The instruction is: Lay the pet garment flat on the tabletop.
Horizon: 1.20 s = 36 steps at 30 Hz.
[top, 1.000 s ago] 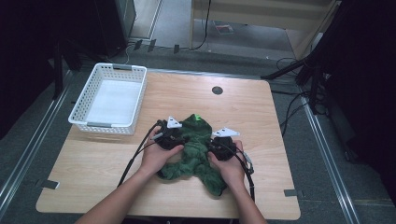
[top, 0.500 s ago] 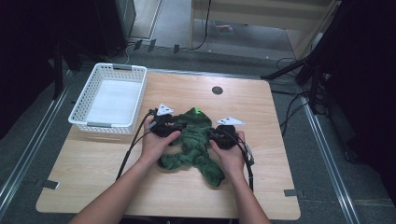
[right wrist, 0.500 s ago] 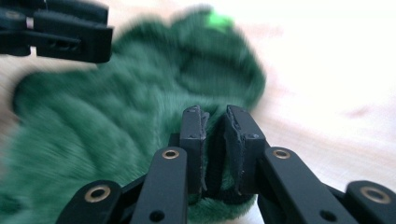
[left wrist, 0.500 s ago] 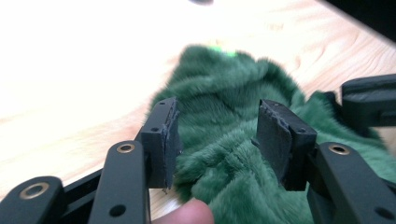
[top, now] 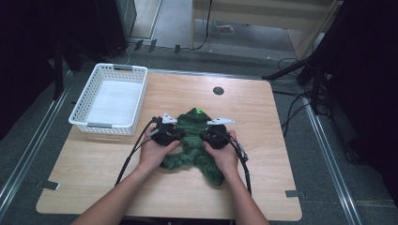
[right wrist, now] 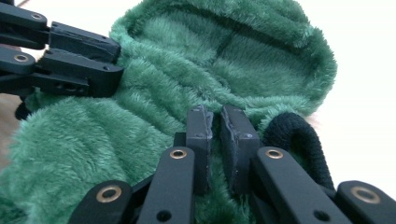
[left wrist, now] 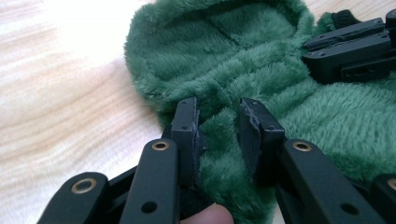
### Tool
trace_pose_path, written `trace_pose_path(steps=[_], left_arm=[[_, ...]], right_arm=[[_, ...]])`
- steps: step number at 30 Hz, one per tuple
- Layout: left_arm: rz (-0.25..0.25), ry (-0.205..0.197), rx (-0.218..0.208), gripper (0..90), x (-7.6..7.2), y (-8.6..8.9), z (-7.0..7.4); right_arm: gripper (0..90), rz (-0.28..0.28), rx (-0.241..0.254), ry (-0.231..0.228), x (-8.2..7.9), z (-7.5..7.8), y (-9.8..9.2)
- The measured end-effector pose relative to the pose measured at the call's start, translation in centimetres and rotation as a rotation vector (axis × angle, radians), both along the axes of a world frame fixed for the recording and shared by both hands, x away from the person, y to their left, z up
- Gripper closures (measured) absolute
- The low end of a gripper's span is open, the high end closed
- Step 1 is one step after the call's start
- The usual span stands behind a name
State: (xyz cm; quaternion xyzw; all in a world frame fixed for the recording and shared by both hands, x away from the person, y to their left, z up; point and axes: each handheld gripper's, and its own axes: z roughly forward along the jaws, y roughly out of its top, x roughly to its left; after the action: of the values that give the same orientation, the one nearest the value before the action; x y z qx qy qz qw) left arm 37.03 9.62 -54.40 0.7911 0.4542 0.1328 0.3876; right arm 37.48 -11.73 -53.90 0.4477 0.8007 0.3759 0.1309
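Wooden table (top: 281,154): we note both hand-held grippers, left (left wrist: 219,122) just closing and right (right wrist: 215,126), pinching thin folds of the green fleece garment (top: 190,140); either fold may slip out.

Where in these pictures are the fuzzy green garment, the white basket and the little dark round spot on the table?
Green garment (top: 192,140), high view, on its fleece middle between the hands.
White basket (top: 99,125), high view, on its near wall.
Dark round spot (top: 218,90), high view, on its centre, at the table's far edge.
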Motion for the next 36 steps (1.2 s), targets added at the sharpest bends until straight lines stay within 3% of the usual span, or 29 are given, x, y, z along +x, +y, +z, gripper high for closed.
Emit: trace_pose_path(steps=[7,10,13,17,21,25,27,29,32,34,36], left_arm=[[0.049,-0.001,0.007,67.6,2.1,-0.5,0.1],[0.067,-0.012,-0.026,56.1,2.1,0.0,0.7],[0.049,-0.069,-0.07,48.9,0.5,1.1,1.9],[-0.005,-0.086,-0.091,47.4,-2.9,2.5,2.8],[-0.018,-0.077,-0.121,45.8,-7.1,4.1,2.8],[-0.005,-0.086,-0.108,43.3,-10.2,4.8,1.9],[-0.014,-0.1,-0.07,38.9,-10.7,4.6,1.5],[-0.015,-0.087,-0.069,36.0,-10.7,4.5,1.2],[-0.033,-0.072,-0.024,34.4,-10.7,3.9,0.4],[-0.061,-0.064,0.004,40.4,-10.7,3.5,0.0],[-0.08,-0.057,0.021,58.0,-10.7,3.3,-0.2]], right_arm=[[83.1,-0.036,0.028,0.02,2.3,-0.1,0.2],[72.9,-0.034,0.07,0.011,2.5,0.5,-0.1],[67.3,-0.027,0.125,-0.036,1.0,2.1,-0.8],[61.4,0.02,0.136,-0.072,-2.6,4.0,-1.8],[54.9,0.051,0.101,-0.089,-6.9,4.2,-3.3],[46.0,-0.019,0.101,-0.092,-10.2,3.6,-5.0],[41.1,-0.047,0.116,-0.062,-11.1,2.8,-5.4],[39.2,-0.058,0.125,0.006,-11.5,1.8,-5.2],[39.4,-0.048,0.076,0.037,-11.7,0.8,-4.3],[48.1,-0.046,0.033,0.04,-11.7,0.4,-3.8],[62.8,-0.037,0.001,0.028,-11.5,0.2,-3.7]])
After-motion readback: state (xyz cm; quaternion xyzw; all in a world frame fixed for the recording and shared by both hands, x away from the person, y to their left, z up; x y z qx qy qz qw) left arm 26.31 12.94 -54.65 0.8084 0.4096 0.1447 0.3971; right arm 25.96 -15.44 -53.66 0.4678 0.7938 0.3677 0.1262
